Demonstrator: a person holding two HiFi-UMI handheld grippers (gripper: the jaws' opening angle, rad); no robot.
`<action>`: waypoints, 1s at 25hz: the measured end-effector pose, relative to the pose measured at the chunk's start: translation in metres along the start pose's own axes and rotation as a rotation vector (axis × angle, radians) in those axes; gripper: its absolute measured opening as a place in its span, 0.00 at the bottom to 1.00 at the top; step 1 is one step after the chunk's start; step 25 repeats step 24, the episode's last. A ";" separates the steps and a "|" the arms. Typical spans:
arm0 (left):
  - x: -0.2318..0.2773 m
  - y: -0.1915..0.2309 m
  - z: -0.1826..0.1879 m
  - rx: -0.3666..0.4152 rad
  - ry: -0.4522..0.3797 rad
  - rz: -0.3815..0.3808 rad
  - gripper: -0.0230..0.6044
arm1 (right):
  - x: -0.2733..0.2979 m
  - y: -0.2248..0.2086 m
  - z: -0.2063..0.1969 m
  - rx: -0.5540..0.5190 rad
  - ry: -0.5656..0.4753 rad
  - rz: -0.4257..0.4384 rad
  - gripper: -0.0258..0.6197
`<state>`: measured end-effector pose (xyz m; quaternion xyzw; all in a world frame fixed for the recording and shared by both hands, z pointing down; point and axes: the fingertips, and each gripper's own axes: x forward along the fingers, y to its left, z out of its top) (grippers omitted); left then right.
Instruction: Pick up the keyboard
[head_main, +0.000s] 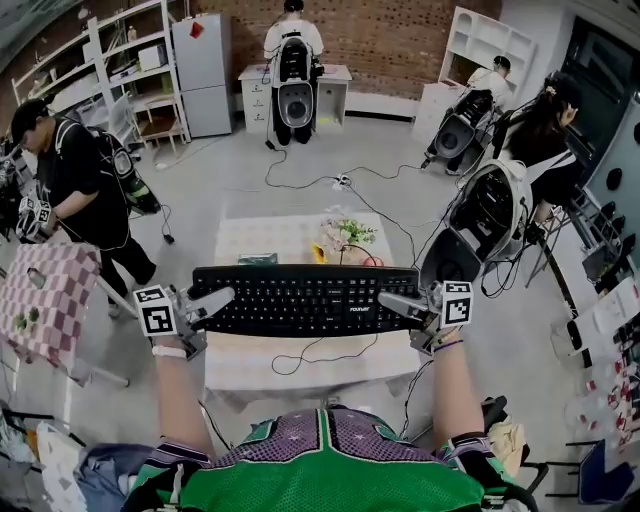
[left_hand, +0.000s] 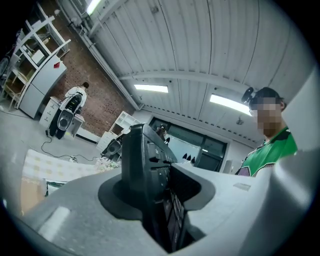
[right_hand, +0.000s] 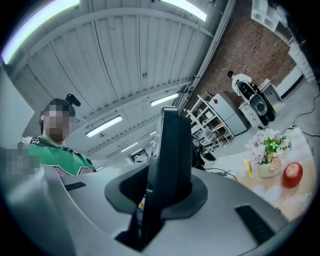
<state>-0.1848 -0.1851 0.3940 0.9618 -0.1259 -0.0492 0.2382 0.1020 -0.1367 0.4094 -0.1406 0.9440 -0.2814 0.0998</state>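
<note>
Pinching the keyboard (head_main: 300, 298) by its left end between the left gripper's (head_main: 215, 300) fingers (head_main: 205, 303), closed partway onto its edge. Holding it level, keys up, over the table (head_main: 250, 365), cable (head_main: 300, 358) trailing down onto the tabletop. Clamping its right end the same way in the right gripper (head_main: 400, 304), jaws a narrow gap apart with the edge between them. Beyond it, flowers (head_main: 345, 233) on the same table.

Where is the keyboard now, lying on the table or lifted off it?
Lifted: left gripper and right gripper clamp the keyboard at both ends; its cable hangs toward the table.
</note>
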 end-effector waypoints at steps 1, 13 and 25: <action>0.000 -0.001 0.000 0.000 -0.001 0.002 0.31 | -0.001 0.000 0.000 0.001 0.000 0.001 0.16; -0.001 0.005 -0.008 -0.024 -0.018 0.004 0.31 | 0.000 -0.003 -0.001 0.019 0.018 0.000 0.16; -0.005 0.005 -0.013 -0.039 -0.027 0.014 0.31 | 0.001 -0.005 -0.006 0.040 0.027 0.007 0.16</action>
